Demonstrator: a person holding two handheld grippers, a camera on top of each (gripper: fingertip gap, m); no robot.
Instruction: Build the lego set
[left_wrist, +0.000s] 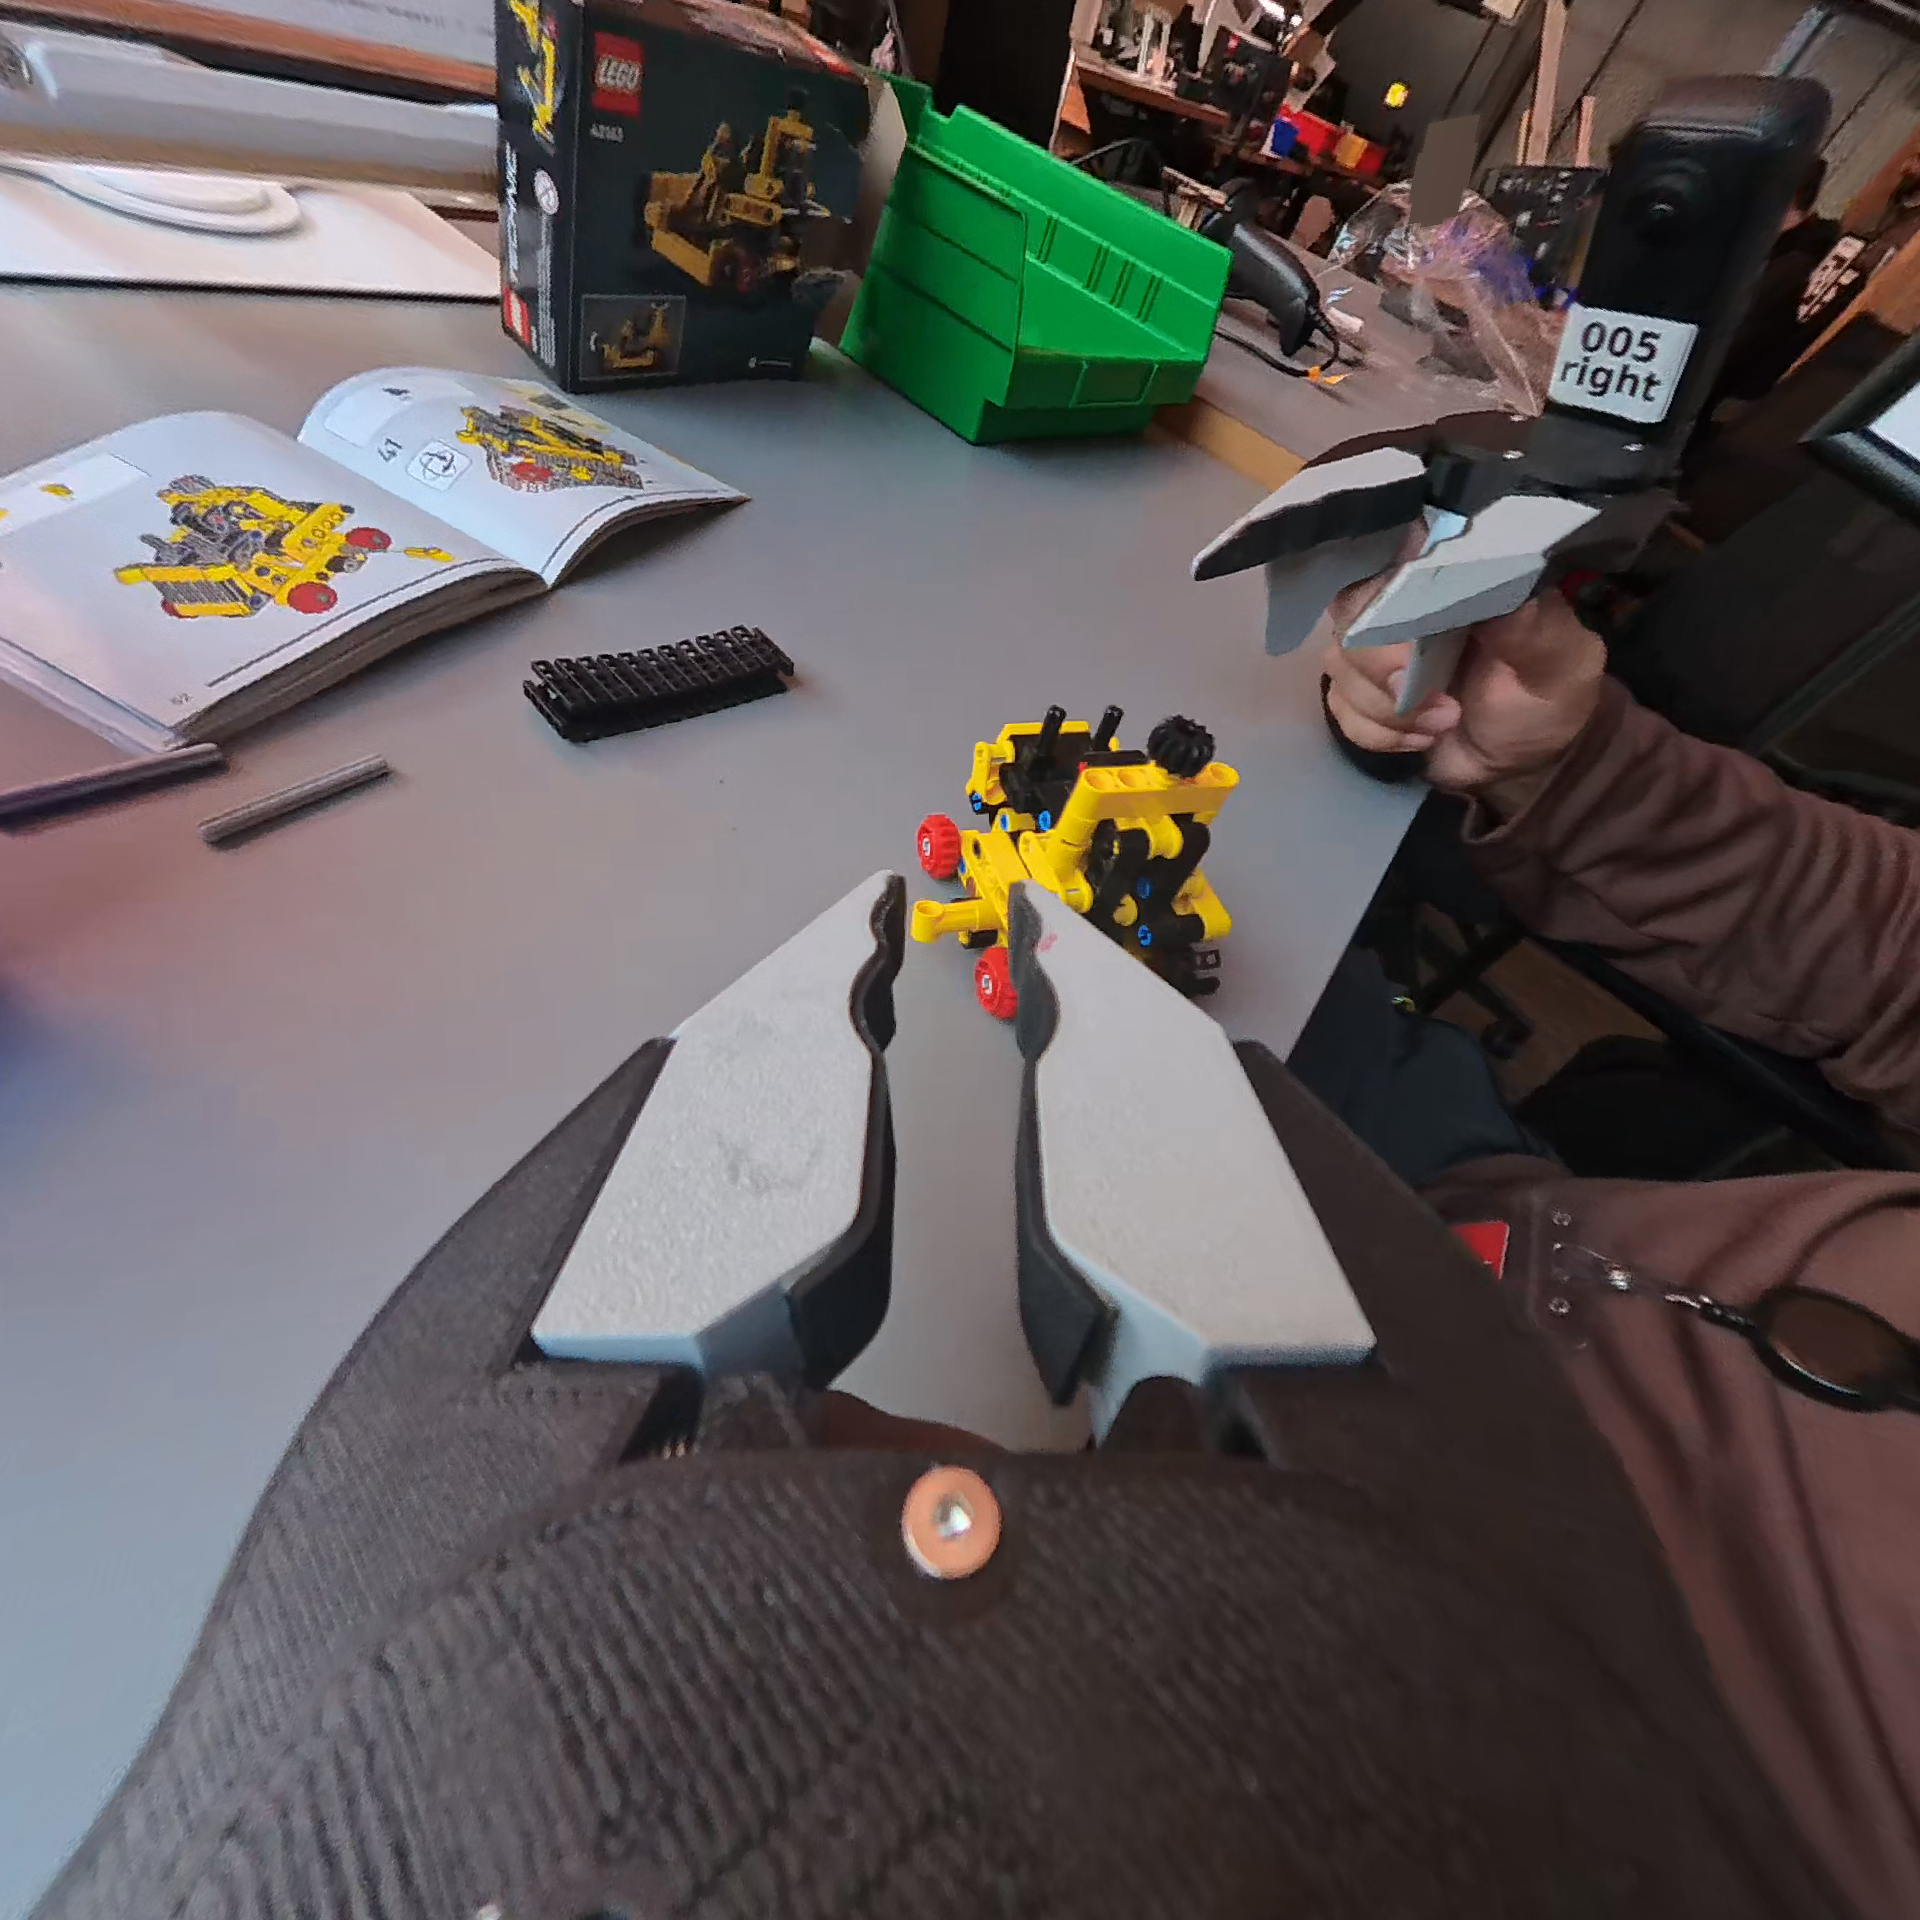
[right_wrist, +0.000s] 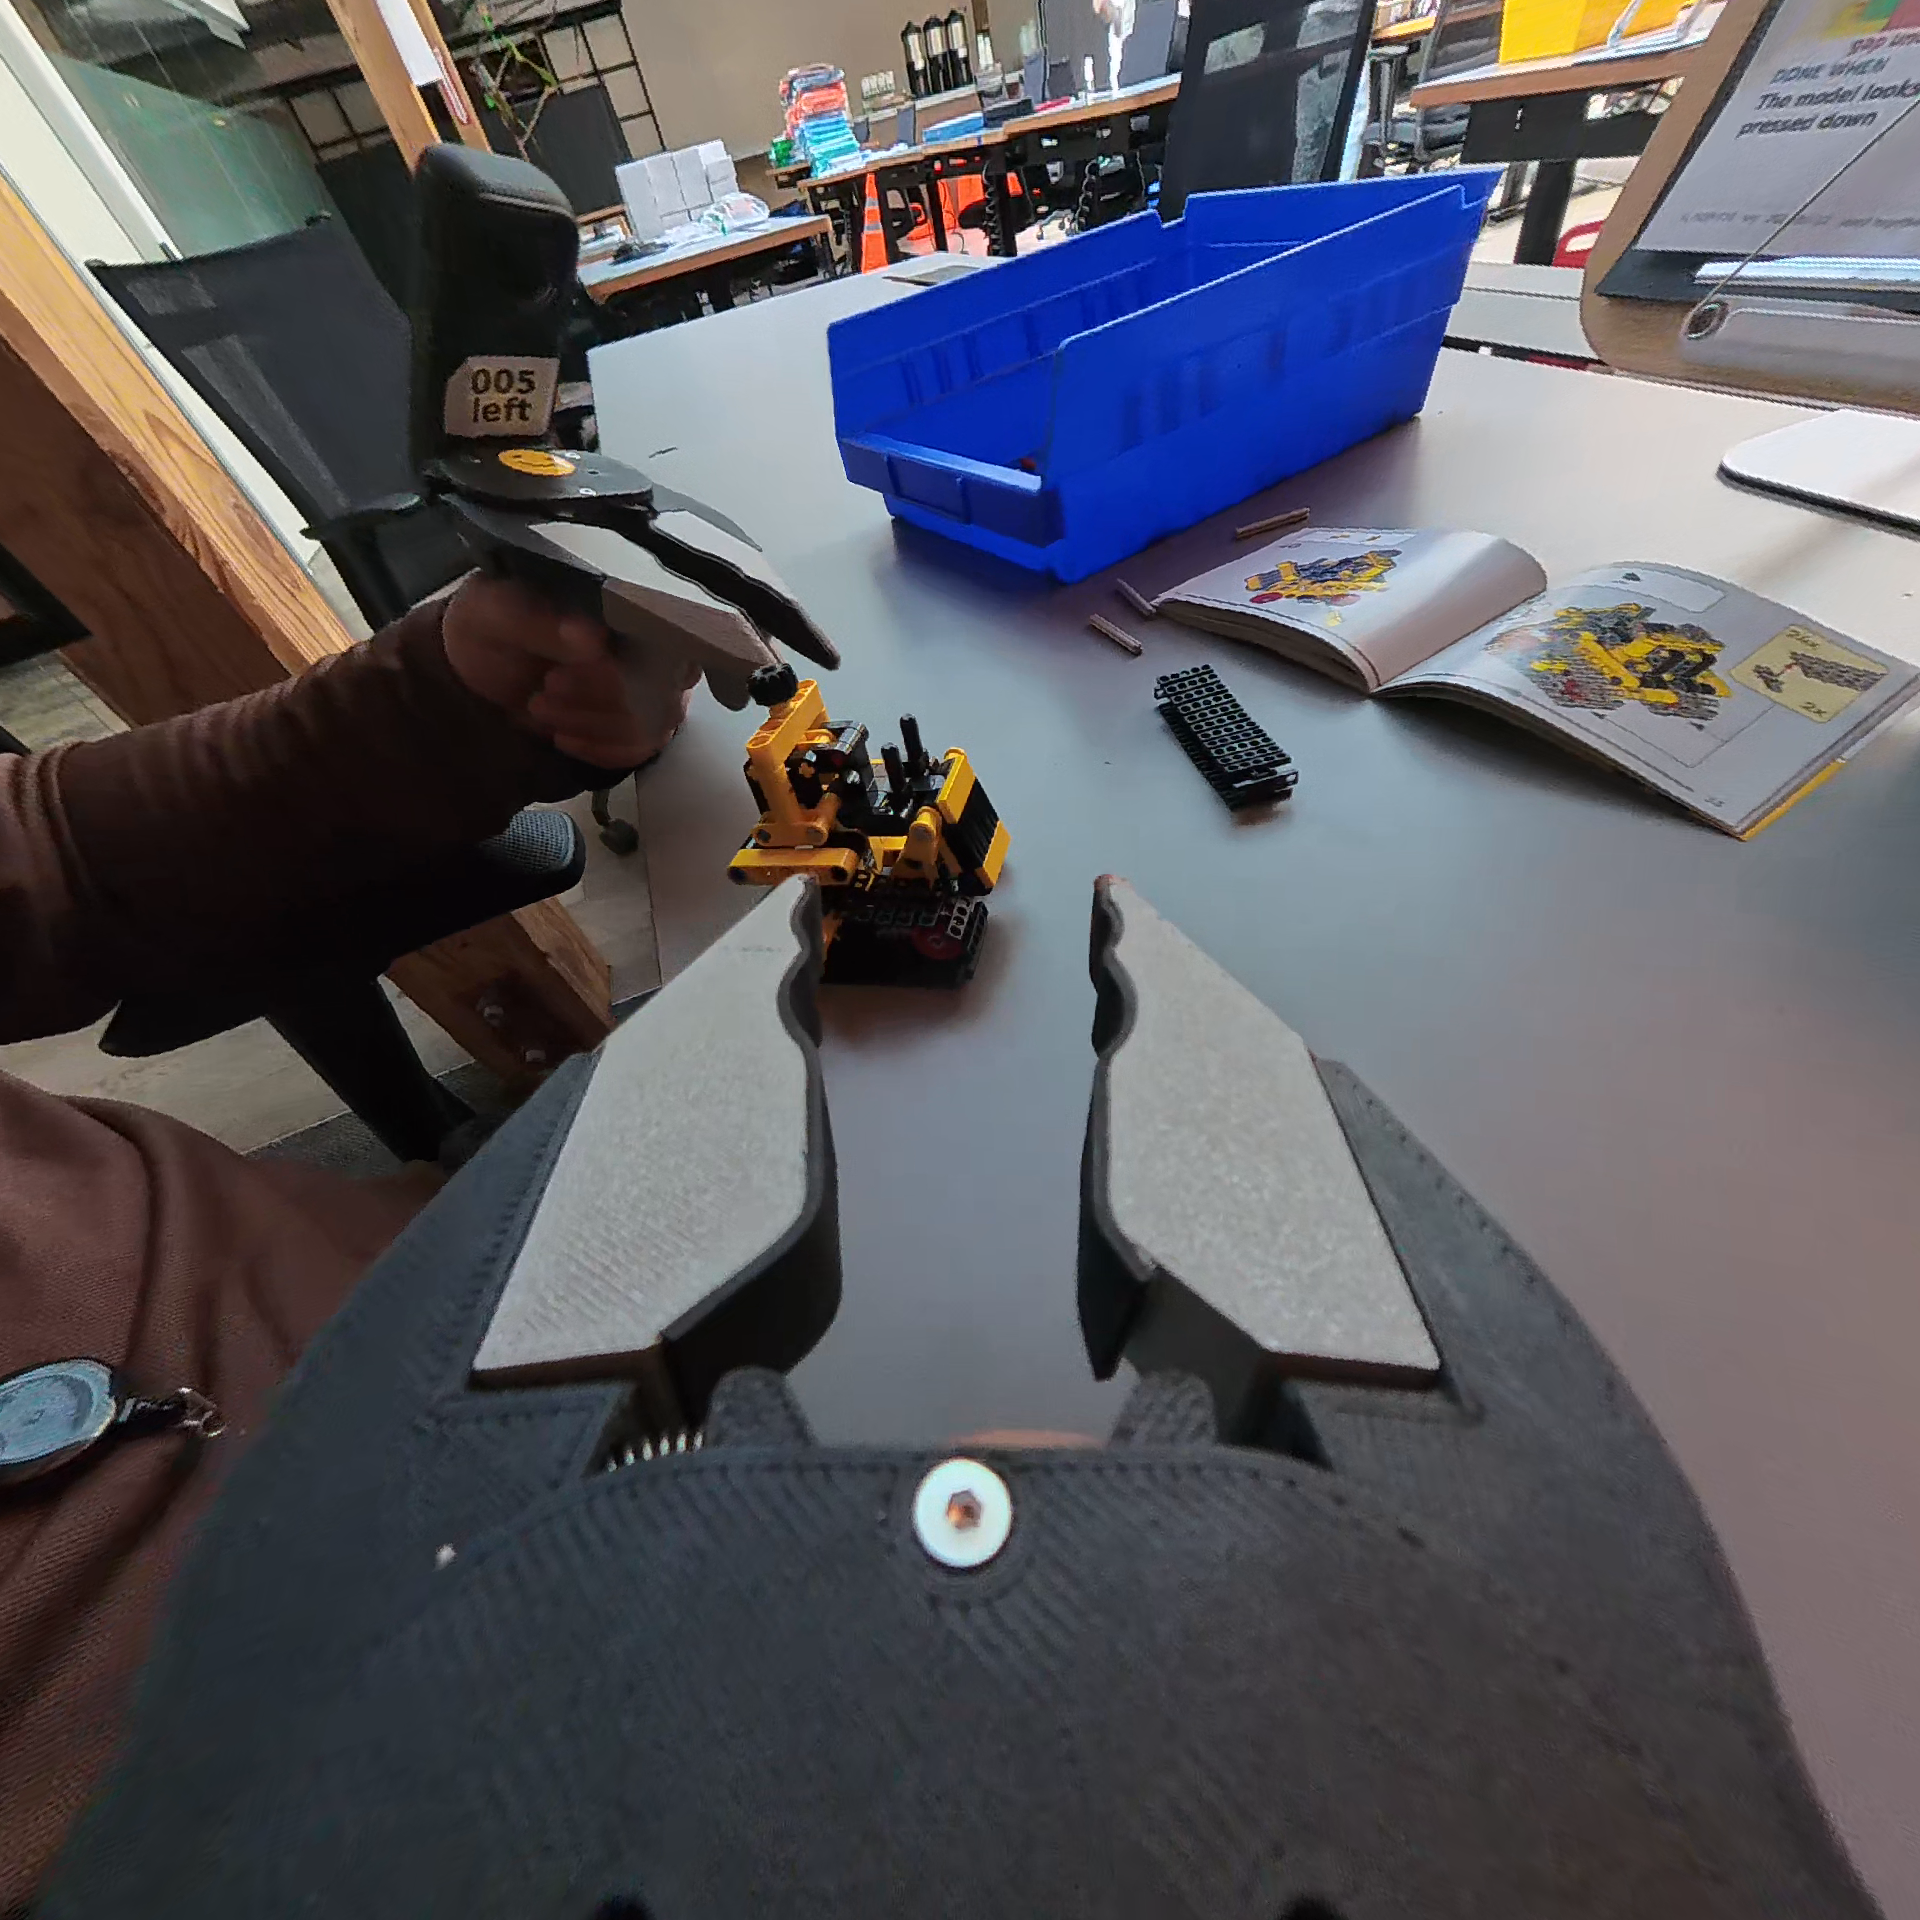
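booklet cut by left edge | model's base partly behind tongs' fingertip

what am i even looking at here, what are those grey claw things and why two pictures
Each claw is a hand-held two-finger gripper with a camera looking along its fingers, so there is one picture per hand. The left gripper and right gripper are both open and hold nothing. Between them on the grey table stands a half-built yellow lego vehicle. Farther back lie a black track strip, an open instruction booklet, the lego box, a green bin and a blue bin.
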